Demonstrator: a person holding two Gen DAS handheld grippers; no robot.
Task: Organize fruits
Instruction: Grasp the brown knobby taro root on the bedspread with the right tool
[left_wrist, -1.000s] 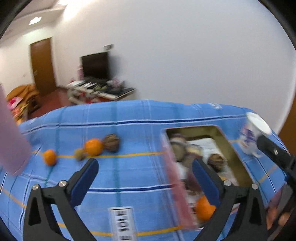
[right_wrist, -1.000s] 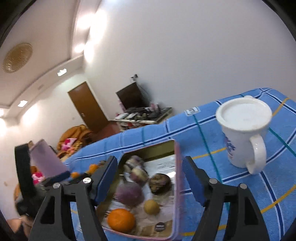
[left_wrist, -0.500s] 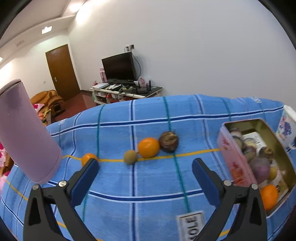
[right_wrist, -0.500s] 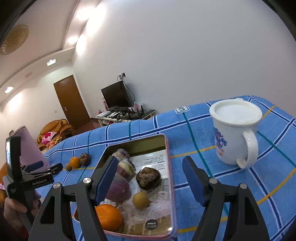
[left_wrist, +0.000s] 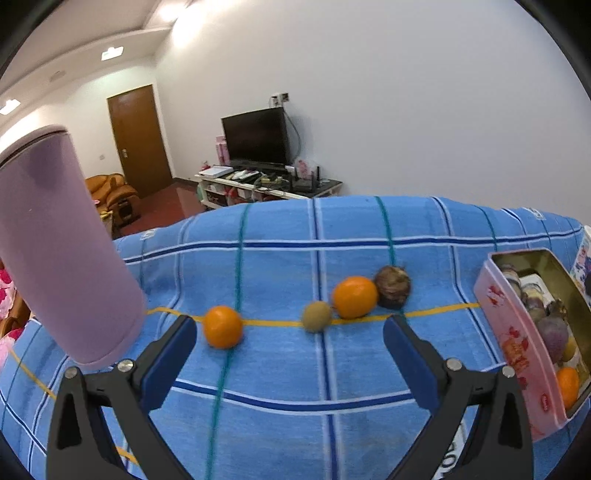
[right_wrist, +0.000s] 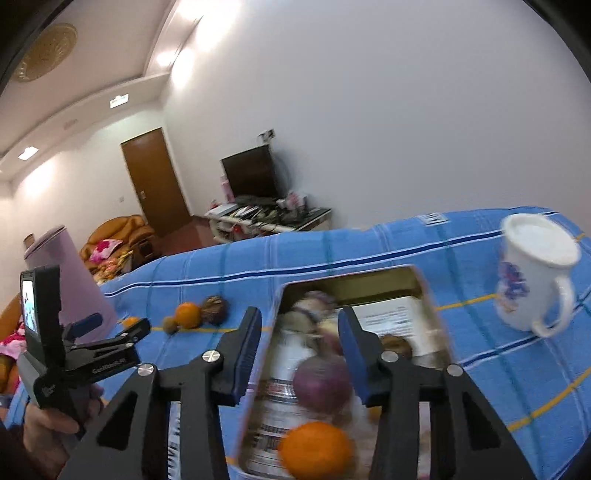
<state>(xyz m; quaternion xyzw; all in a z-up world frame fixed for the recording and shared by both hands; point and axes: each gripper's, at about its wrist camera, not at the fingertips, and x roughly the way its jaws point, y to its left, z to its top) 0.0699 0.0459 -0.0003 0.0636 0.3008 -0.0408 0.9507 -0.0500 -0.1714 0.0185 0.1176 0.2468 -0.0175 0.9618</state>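
Note:
Several loose fruits lie in a row on the blue checked cloth (left_wrist: 280, 369): a small orange (left_wrist: 222, 326), a brown-green fruit (left_wrist: 316, 316), a bigger orange (left_wrist: 354, 297) and a dark brown fruit (left_wrist: 392, 286). My left gripper (left_wrist: 290, 350) stands open just short of them, nothing between its fingers. A pink tin (left_wrist: 517, 332) holding several fruits sits to the right. My right gripper (right_wrist: 301, 347) hovers over the tin's (right_wrist: 258, 406) left wall, jaws closing. That wall and a purple fruit (right_wrist: 321, 384) show between them, with no pad visibly pressing.
A tall purple cylinder (left_wrist: 62, 251) stands at the left by the left finger. A white mug (right_wrist: 532, 280) stands right of the tin. The left gripper (right_wrist: 114, 323) and the hand (right_wrist: 55, 424) holding it show at the right wrist view's left edge.
The left gripper swung left, from over the tin to facing the row of loose fruits. The right gripper shifted over the tin's left wall and its jaws narrowed a lot.

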